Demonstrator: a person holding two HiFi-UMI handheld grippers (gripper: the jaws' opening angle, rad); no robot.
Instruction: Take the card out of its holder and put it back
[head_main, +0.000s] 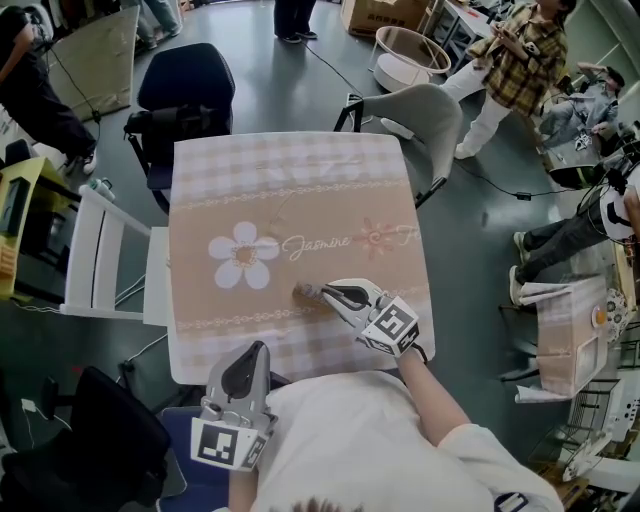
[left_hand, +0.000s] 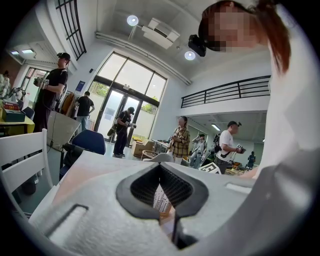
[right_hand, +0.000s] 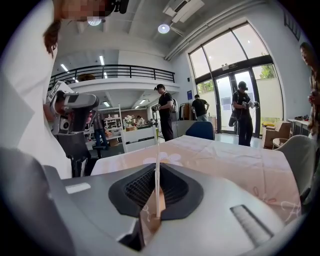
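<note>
My right gripper (right_hand: 156, 197) is clamped on the thin white card (right_hand: 158, 165), seen edge-on, with the brown holder (right_hand: 148, 220) just below it. In the head view they sit just below the centre of the frame on the flower-patterned table (head_main: 290, 180). My left gripper (head_main: 256, 350), lower left at the table's near edge, has its jaws all but together, gripping nothing.

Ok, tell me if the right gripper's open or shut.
Shut: the right gripper has its jaws clamped on the thin card, seen edge-on.
</note>
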